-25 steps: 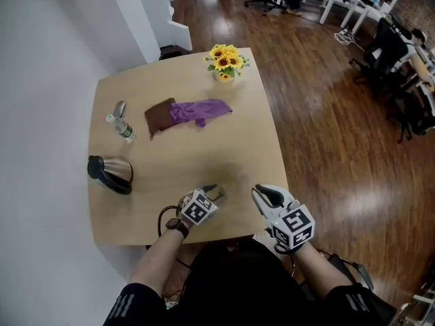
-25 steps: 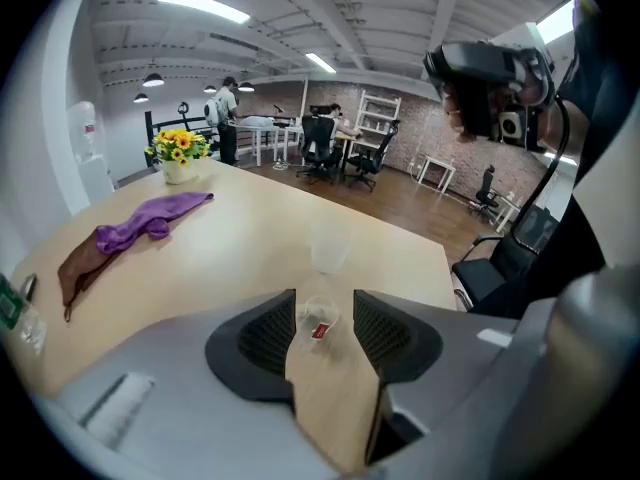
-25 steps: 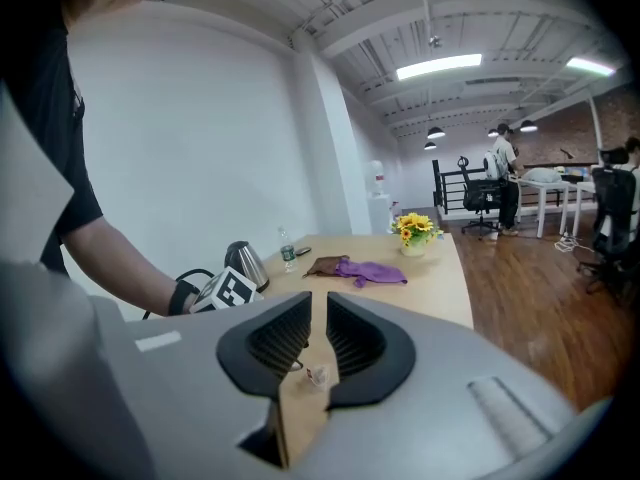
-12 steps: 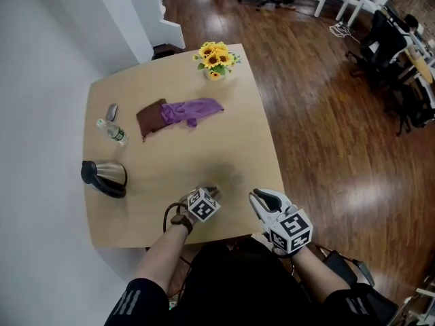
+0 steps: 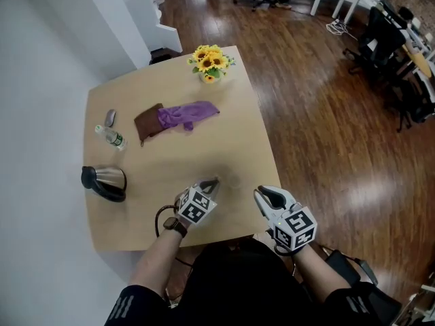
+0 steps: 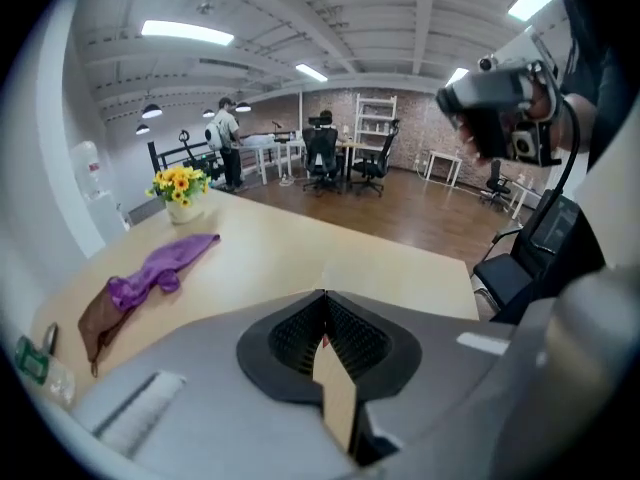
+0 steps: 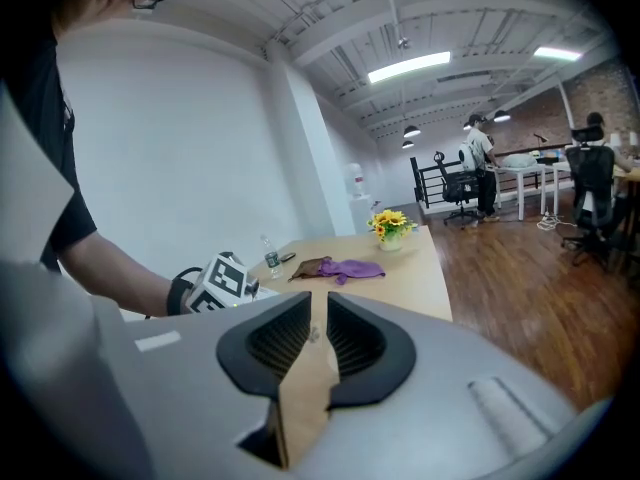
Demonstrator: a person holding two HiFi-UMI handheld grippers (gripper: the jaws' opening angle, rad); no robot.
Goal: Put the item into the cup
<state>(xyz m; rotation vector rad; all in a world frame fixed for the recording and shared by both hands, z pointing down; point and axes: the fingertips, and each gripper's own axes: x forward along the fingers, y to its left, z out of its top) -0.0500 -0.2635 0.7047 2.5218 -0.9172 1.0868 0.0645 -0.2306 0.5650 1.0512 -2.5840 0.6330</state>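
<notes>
My left gripper [image 5: 212, 182] hovers over the near part of the wooden table [image 5: 224, 141]. Its jaws meet at the tips [image 6: 322, 296], so it is shut with nothing between them. My right gripper [image 5: 259, 193] is at the table's near right edge. Its jaws stand almost together [image 7: 313, 296] with only a narrow slit, and I see nothing held in them. A faint pale ring [image 5: 234, 180] lies on the table between the two grippers; I cannot tell what it is. No clearly recognisable cup shows in any view.
A vase of sunflowers [image 5: 209, 63] stands at the far edge. A purple cloth [image 5: 185, 114] lies over a brown item [image 5: 146, 123]. A small bottle [image 5: 110, 138] and a steel kettle [image 5: 105, 182] are at the left. Wooden floor and office chairs lie to the right.
The left gripper's jaws have gone from wide apart to fully together, staying over the same near part of the table. The right gripper has barely moved.
</notes>
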